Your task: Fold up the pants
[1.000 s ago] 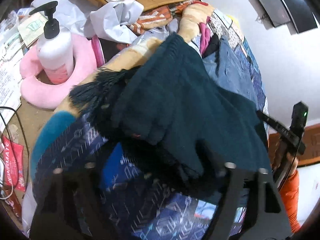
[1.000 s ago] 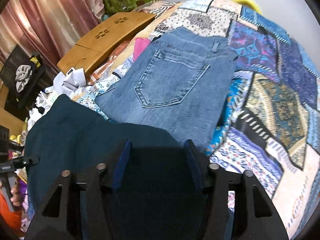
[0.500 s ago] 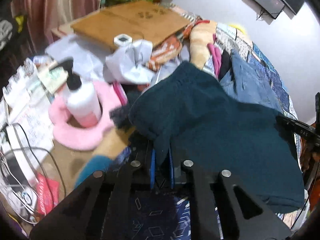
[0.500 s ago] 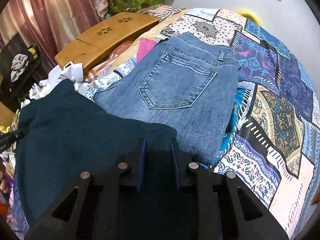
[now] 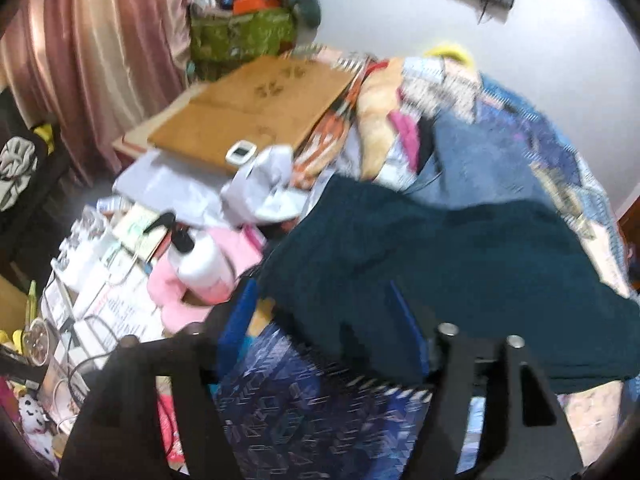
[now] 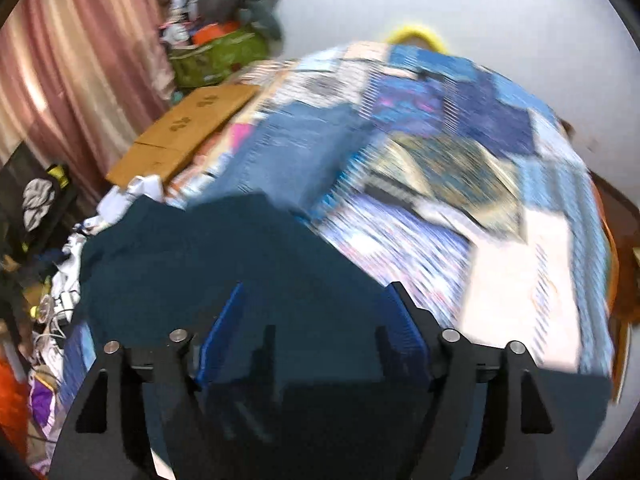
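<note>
Cluttered bedroom, patchwork quilt [image 6: 516, 264] over the bed, pink curtain [image 5: 100, 60] behind. Left hand-held gripper [image 5: 324, 312]: jaws have just been opening and stand apart, blue pads not pressing anything; the near corner of the dark teal pants [image 5: 440, 248] lies between and under them, released. Right hand-held gripper [image 6: 316, 320]: same, jaws have just been opening, wide apart, teal cloth below them but not pinched. View is motion-blurred.

Pants lie spread across the near side of the bed, far edge overlapping a pair of blue jeans [image 6: 296, 152]. They look knit or fleecy: soft, light, floppy, no stiffness, likely to sag and bunch if lifted from one point. Not slippery, not fragile. Best hold is probably two corners of one edge at once, a pinch of the doubled hem or waistband, so the fold stays square.

Edges: on the left the pants reach the bed's side, where a pink neck pillow [image 5: 176, 292] and a white pump bottle [image 5: 204, 264] sit just beside them, with cables, papers and a brown board [image 5: 248, 116] beyond. Little room there; a dragged corner could catch the bottle. Open room is to the right, bare quilt, well clear.
</note>
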The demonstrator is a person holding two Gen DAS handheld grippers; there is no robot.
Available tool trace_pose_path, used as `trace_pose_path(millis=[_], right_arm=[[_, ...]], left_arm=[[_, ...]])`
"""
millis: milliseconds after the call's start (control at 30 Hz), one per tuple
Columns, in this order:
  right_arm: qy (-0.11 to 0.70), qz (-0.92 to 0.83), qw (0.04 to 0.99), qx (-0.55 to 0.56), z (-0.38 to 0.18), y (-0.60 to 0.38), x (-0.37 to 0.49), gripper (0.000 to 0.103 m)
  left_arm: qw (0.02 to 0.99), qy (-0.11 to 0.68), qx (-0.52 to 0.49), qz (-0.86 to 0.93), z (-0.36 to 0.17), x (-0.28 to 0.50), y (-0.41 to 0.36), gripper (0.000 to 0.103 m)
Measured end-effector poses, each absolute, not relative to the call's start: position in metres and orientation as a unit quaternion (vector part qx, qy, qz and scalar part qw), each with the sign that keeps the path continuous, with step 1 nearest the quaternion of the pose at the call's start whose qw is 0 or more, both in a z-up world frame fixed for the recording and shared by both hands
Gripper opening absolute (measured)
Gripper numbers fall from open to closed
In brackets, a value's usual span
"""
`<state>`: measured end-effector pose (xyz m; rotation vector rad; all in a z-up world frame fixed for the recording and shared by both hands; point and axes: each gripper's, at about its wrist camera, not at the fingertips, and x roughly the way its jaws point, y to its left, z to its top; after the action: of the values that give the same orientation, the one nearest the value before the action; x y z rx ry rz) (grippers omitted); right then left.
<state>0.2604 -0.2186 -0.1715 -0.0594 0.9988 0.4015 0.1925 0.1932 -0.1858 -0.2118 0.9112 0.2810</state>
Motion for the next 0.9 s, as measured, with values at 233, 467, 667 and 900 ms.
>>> trace_pose_path(millis=[233,467,667,900], right_arm=[[0.536,0.094,0.838,0.029,-0.211,-0.324,0.202,0.070],[0.504,0.056,0.858,0.085,-0.199,-0.394,0.130,0.070],[0.498,-0.014,0.859,0.118,-0.192,-0.434,0.108,0.070],[0.457,-0.030,0.841,0.287,-0.201,-0.477,0.104,0.078]], left_arm=[[0.887,0.450,-0.071,0.072,-0.171,0.217,0.127,0.080],[0.882,0.470,0.000,-0.012,-0.172,0.244,0.029,0.080],[0.876,0.475,0.040,-0.071,-0.172,0.259,-0.037,0.083],[0.857,0.497,0.070,-0.120,-0.190,0.273,-0.089,0.084]])
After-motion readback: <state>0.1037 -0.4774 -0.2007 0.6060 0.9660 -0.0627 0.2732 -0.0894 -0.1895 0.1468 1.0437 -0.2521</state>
